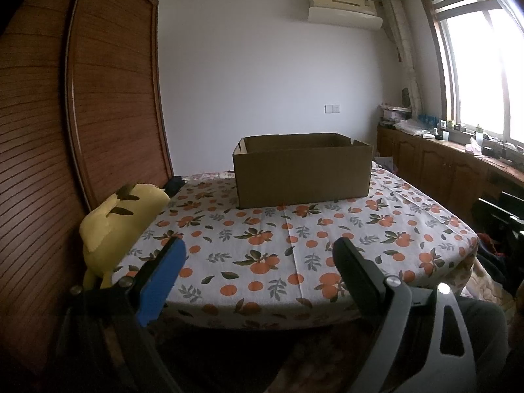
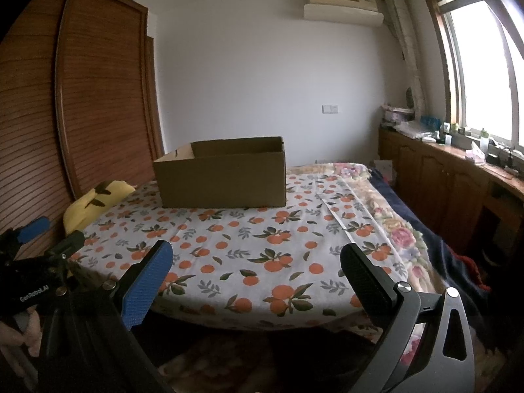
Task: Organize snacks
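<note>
An open brown cardboard box (image 1: 303, 172) (image 2: 222, 177) stands at the far side of a surface covered with an orange-fruit cloth (image 1: 278, 245) (image 2: 255, 245). No snacks show in either view, and the inside of the box is hidden. My left gripper (image 1: 260, 252) hovers open over the near edge of the cloth, well short of the box, with nothing between its fingers. My right gripper (image 2: 257, 258) is open too and holds nothing, at the near edge and to the right of the box. In the right wrist view the left gripper (image 2: 49, 235) appears at the far left, held by a hand (image 2: 19, 334).
A yellow plush toy (image 1: 114, 222) (image 2: 95, 201) lies at the left edge against a brown slatted wardrobe (image 1: 98, 98). Floral bedding (image 2: 399, 229) and dark fabric hang off the right side. Wooden cabinets with clutter (image 2: 458, 170) run under the window on the right.
</note>
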{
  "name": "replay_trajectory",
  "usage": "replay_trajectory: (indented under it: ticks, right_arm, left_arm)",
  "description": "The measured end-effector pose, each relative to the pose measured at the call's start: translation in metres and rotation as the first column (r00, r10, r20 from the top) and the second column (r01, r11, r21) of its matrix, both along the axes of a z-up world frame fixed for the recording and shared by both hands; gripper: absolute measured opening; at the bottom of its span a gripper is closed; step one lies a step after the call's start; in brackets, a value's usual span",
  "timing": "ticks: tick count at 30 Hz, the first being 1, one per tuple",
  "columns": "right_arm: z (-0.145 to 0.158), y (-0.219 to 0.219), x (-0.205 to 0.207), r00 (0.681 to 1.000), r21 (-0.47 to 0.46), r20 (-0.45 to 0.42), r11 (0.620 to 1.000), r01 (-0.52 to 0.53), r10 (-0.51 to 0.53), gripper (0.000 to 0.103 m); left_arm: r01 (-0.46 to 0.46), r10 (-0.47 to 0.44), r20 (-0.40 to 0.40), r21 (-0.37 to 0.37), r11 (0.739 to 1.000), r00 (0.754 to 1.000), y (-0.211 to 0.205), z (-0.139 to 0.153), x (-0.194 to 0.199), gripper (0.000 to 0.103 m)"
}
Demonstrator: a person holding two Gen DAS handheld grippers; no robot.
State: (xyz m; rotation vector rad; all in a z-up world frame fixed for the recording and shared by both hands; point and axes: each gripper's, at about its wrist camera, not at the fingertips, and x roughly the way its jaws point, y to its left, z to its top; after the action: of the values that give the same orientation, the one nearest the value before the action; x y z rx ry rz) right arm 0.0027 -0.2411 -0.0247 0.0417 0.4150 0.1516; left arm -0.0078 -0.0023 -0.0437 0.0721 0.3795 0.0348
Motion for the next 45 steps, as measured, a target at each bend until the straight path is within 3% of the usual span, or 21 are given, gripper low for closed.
replay_trajectory:
  ticks: [45]
  right_arm:
    - [0.0018, 0.0002, -0.0002, 1.0, 0.004, 0.0, 1.0, 0.007, -0.007, 0.103]
  left_arm:
    - [0.0, 0.0, 0.01, -0.006, 1.0, 1.0, 0.0029, 0.0063, 0.002, 0.092]
